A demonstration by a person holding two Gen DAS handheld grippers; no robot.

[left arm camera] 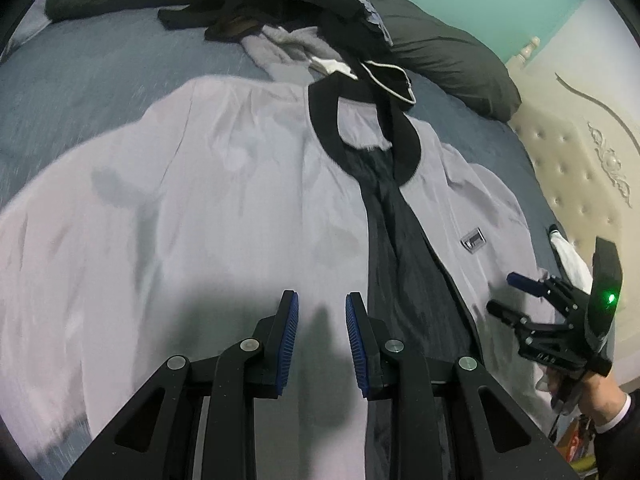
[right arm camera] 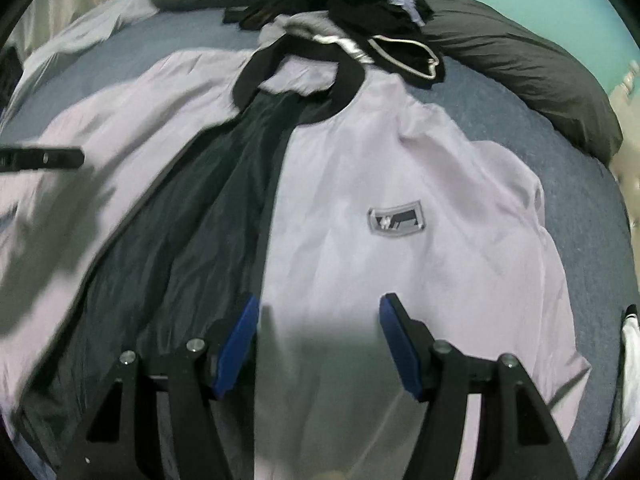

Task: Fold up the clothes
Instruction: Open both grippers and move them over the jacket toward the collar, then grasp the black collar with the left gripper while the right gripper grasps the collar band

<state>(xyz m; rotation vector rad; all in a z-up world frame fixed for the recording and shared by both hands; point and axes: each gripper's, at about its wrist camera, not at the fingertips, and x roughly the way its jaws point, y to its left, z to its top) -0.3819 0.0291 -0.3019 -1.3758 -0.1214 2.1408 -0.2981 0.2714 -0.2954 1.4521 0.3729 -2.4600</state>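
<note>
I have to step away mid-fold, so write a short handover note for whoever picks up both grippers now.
Left gripper: jaws a little apart, holding nothing, above the left front panel of the jacket.
Right gripper: jaws wider, also empty, above the right panel below the chest badge.
Jacket lies face up and spread flat on the bed, front open, dark lining showing, black collar toward the pile of clothes by the pillows.
Done: jacket laid out. Left: every fold; the pile is untouched.
</note>
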